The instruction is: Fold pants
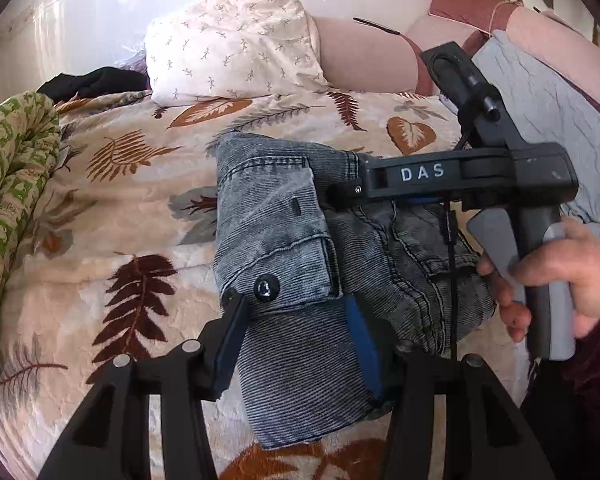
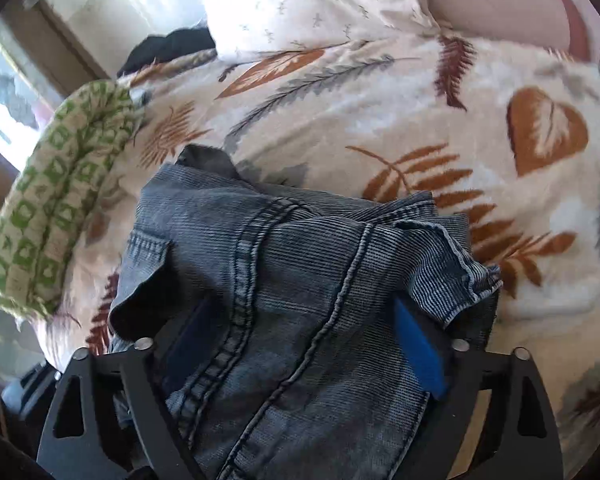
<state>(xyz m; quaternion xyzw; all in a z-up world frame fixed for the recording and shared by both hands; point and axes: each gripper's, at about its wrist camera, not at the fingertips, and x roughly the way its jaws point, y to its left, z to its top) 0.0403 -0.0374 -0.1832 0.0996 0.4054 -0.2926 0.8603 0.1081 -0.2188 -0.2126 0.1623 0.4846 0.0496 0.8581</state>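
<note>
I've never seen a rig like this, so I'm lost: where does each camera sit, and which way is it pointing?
Left wrist: sits on the left gripper, looking along its fingers over the jeans toward the pillow; the right gripper and right hand show too.
Right wrist: sits on the right gripper, looking close over the jeans across the blanket; only its own fingers show.
Shared: jeans, blanket, pillow, green quilt.

Pants (image 1: 284,240) ribbed faded denim; blanket (image 1: 132,208) plush fleece
</note>
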